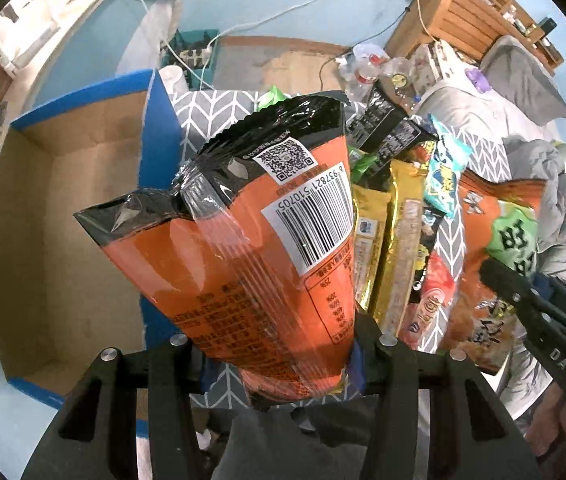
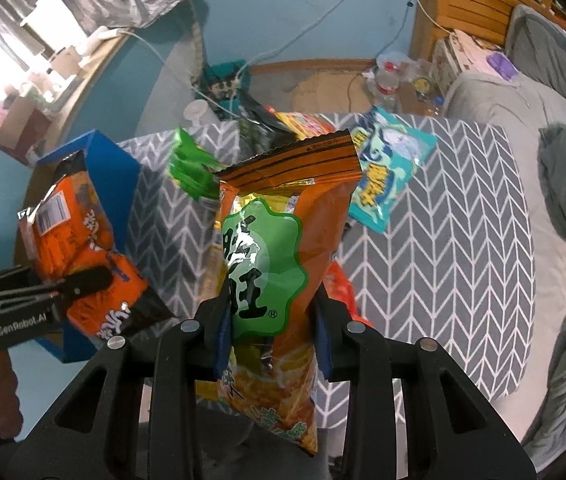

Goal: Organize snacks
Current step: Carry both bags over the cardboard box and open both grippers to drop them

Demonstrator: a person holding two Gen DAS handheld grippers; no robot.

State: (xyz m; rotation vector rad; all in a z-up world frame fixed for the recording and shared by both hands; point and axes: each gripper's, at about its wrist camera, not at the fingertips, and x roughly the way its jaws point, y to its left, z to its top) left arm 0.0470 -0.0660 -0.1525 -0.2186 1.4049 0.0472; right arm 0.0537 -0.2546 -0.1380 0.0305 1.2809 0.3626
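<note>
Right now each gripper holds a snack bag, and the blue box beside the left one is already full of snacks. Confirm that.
Not quite: the blue box is empty, as the left wrist view shows. The left gripper does hold an orange bag, and the right gripper another bag.

Pretty clearly someone's bedroom at home: a bed with rumpled grey bedding (image 2: 563, 184), a slatted wooden headboard shelf (image 2: 479, 0) crammed with small stuff, teal-blue painted walls (image 2: 283, 8), white charger cables (image 2: 279, 48) trailing around, and empty plastic bottles (image 2: 387, 80) piled in the corner.
</note>
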